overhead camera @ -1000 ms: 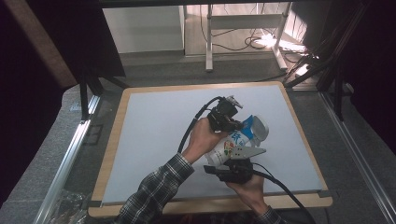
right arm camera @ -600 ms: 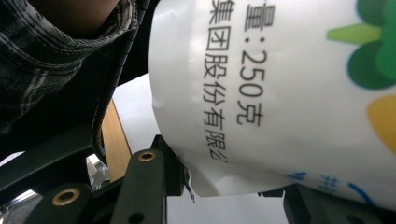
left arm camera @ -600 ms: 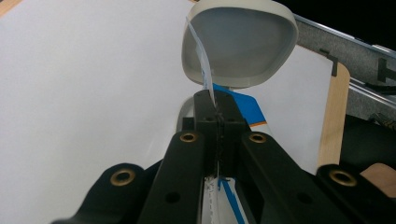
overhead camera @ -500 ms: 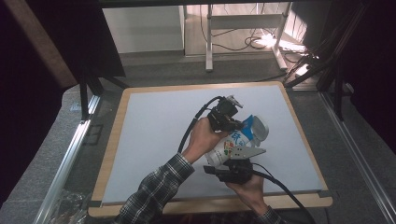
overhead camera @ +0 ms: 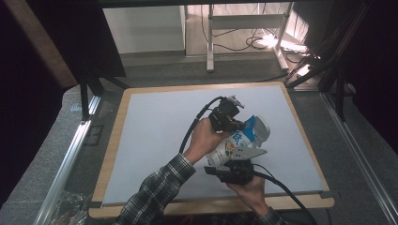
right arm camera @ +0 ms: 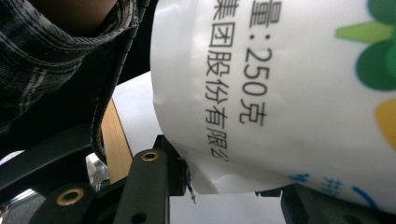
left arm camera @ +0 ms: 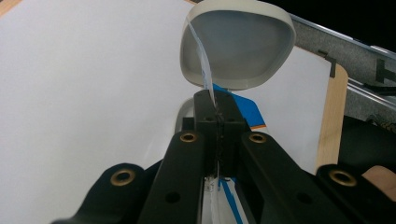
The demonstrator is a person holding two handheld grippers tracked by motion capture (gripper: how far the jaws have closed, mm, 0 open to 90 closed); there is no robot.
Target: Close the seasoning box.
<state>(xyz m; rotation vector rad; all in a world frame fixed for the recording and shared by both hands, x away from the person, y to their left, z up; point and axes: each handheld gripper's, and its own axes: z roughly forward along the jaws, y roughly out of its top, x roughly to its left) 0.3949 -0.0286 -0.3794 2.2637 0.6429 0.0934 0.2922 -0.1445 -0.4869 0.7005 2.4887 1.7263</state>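
With my left gripper (left arm camera: 217, 116) pinching the thin label film (left arm camera: 201, 56) and my right gripper (right arm camera: 224, 186) clamping the white printed plastic bottle (right arm camera: 289, 93), I risk tearing the film short by yanking.

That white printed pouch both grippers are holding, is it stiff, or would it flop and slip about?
Probably soft: the pouch is thin glossy film, creased near the right gripper, so it could slip. The left gripper pinches a flat strip of its top edge, which suggests it bends easily. Its rounded body looks filled, so likely fairly heavy and saggy.
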